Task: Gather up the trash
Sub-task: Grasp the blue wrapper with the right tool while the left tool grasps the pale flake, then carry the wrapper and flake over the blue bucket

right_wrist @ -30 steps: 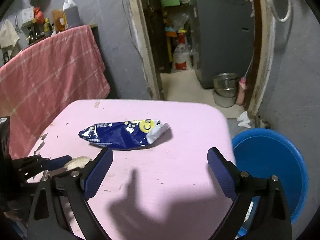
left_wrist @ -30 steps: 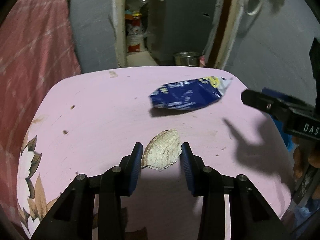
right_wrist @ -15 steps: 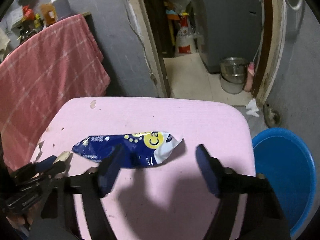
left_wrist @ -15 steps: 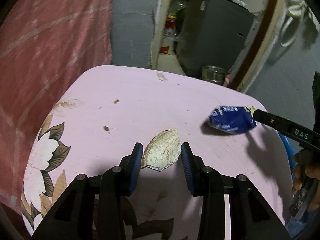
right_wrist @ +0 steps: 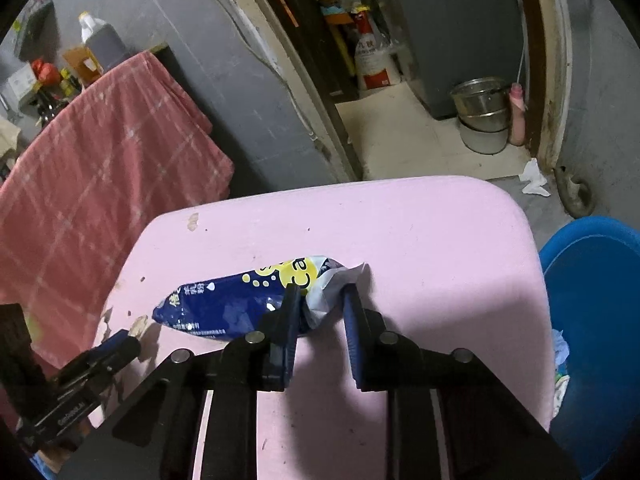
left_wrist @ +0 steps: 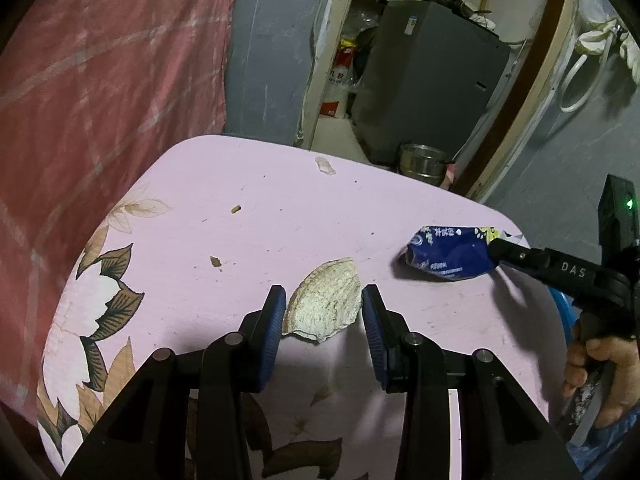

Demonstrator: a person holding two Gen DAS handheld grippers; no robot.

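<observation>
A pale, rough peel piece (left_wrist: 322, 304) sits between the blue pads of my left gripper (left_wrist: 323, 314), which is shut on it above the pink table (left_wrist: 280, 216). A blue snack wrapper (right_wrist: 240, 302) with a yellow logo lies on the table. My right gripper (right_wrist: 320, 312) has closed around the wrapper's white crumpled end. In the left wrist view the wrapper (left_wrist: 448, 254) shows at the right with the right gripper's finger (left_wrist: 520, 258) on it.
A blue bin (right_wrist: 596, 320) with some trash stands on the floor right of the table. Small crumbs (left_wrist: 216, 261) and a scrap (left_wrist: 325, 166) lie on the table. A red cloth (right_wrist: 100, 152) hangs at the left. A steel pot (right_wrist: 480, 114) sits in the doorway.
My right gripper came down over the wrapper and closed from wide open onto its white end. My left gripper kept the peel piece and swung left.
</observation>
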